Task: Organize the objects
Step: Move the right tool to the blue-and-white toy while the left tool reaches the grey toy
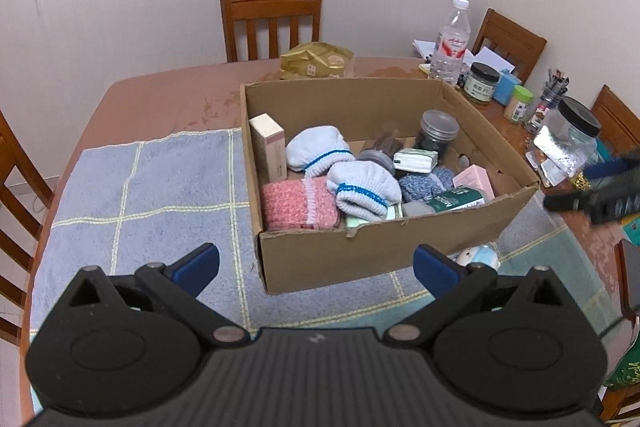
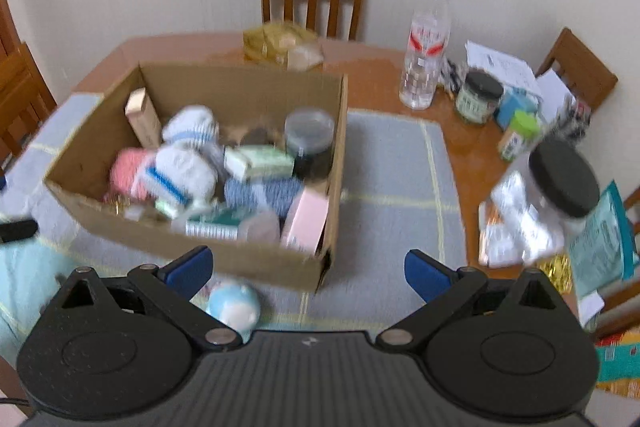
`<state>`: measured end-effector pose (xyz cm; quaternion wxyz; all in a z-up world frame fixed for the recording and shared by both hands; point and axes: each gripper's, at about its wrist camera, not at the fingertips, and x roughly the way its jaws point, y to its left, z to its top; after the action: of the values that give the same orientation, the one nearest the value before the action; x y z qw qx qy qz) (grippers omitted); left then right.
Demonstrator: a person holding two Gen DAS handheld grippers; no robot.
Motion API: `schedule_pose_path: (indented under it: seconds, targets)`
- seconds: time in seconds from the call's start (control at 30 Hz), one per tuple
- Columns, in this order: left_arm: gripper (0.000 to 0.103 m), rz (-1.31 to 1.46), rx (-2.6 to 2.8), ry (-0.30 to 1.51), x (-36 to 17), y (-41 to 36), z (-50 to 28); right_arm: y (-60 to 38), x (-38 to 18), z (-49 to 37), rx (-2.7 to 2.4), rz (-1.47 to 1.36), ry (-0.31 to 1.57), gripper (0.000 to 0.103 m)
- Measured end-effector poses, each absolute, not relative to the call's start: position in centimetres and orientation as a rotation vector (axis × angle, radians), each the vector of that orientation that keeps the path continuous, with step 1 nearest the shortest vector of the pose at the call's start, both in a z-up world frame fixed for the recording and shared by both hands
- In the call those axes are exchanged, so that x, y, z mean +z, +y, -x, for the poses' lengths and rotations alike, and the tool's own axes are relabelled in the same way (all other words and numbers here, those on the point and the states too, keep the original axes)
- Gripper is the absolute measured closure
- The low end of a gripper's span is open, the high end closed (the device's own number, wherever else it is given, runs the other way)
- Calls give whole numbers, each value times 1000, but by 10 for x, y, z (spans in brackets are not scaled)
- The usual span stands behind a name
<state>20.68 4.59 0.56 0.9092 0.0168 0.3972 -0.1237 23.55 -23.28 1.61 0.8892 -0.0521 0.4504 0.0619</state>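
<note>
In the left wrist view, our left gripper (image 1: 316, 269) fills the bottom of the frame, jaws spread wide and empty above the blue checked cloth (image 1: 140, 195). At centre sits the open brown cardboard box (image 1: 340, 255), holding a pink knitted sock bundle (image 1: 298, 205), two white rolled socks (image 1: 362, 189) and a pink carton (image 1: 476, 179). In the blurred right wrist view, our right gripper (image 2: 308, 269) is likewise released, with a small pale-blue round toy (image 2: 236, 305) lower left of centre, just outside the box.
</note>
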Motion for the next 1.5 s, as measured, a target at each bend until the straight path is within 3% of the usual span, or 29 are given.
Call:
schedule_pose_path:
  seconds: [0.53, 0.93, 1.5]
  targets:
    - [1, 5, -182, 949, -34, 58, -201, -212, -77, -221, 150, 65, 1018, 0]
    - [1, -10, -236, 1008, -53, 53, -189, -184, -108, -245, 125, 136, 939, 0]
    - [1, -91, -230, 1104, -97, 47, -170, -229, -116, -226, 111, 70, 984, 0]
